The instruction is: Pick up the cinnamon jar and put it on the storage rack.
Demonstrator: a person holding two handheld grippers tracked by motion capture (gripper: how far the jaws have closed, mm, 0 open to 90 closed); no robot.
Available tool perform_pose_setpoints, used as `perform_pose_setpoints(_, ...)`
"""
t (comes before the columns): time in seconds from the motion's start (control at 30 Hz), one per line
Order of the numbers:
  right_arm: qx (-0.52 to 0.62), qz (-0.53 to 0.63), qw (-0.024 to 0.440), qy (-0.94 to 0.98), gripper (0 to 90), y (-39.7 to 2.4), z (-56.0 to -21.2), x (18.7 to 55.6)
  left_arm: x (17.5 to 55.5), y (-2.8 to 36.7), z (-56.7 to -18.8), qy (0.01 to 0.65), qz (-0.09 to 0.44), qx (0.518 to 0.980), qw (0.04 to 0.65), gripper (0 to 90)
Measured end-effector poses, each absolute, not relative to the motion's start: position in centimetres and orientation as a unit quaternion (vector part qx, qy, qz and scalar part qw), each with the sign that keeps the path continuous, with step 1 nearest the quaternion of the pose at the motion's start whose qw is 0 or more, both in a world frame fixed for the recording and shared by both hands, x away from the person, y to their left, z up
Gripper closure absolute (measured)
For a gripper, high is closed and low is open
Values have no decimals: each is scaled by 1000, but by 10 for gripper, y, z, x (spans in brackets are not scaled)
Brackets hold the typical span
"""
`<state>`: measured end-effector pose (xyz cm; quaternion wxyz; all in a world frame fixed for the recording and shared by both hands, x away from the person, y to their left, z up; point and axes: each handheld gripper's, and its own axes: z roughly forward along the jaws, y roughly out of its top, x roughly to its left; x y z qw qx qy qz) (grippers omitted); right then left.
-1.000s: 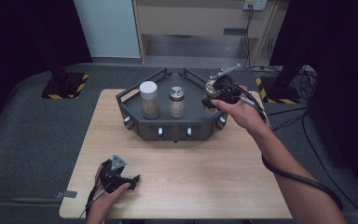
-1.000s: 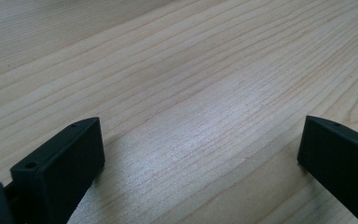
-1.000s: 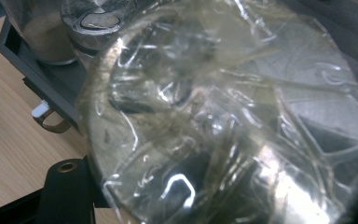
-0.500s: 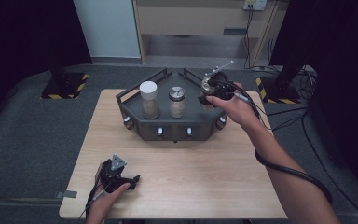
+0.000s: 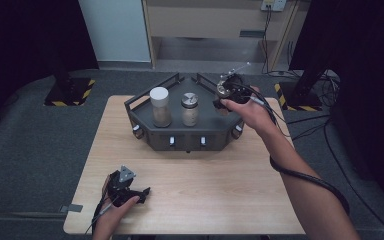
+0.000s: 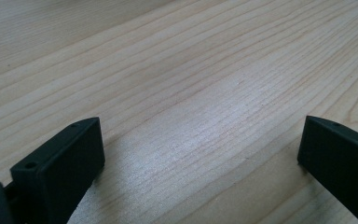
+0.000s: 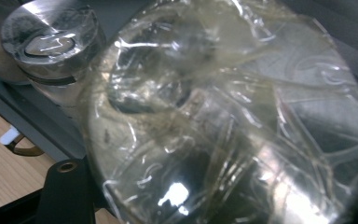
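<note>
A clear, wrinkled see-through container [image 7: 223, 116] is gripped between the black jaws of my right gripper [image 5: 223, 98], which is shut on it. One finger [image 7: 67, 191] shows at the container's lower left. The hand holds it over the right rear corner of the dark six-sided tray [image 5: 185, 141]. In the tray stand a white-lidded jar [image 5: 160, 106] and a metal-lidded jar [image 5: 189, 108], whose lid [image 7: 51, 39] lies close beside the held container. My left gripper [image 5: 139, 193] rests at the table's near left, open, with bare wood between its jaws [image 6: 200, 154].
The wooden table [image 5: 220, 195] stretches between the tray and the near edge. Small knobs and white tabs line the tray's front wall. A cable [image 5: 305, 177] trails along the right forearm. Dark floor and a yellow-black striped block [image 5: 70, 90] surround the table.
My right hand has shifted slightly left over the tray's right rear corner, still gripping the clear container. The left gripper has stayed where it was.
</note>
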<state>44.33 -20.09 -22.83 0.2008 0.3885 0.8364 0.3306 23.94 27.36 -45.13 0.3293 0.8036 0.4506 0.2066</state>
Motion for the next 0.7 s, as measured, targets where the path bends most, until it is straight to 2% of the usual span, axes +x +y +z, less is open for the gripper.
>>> perform_pose_setpoints(0.7, 402, 323, 186, 836, 310, -191, -248, 463, 239, 274, -451, 451, 207, 804, 329, 0)
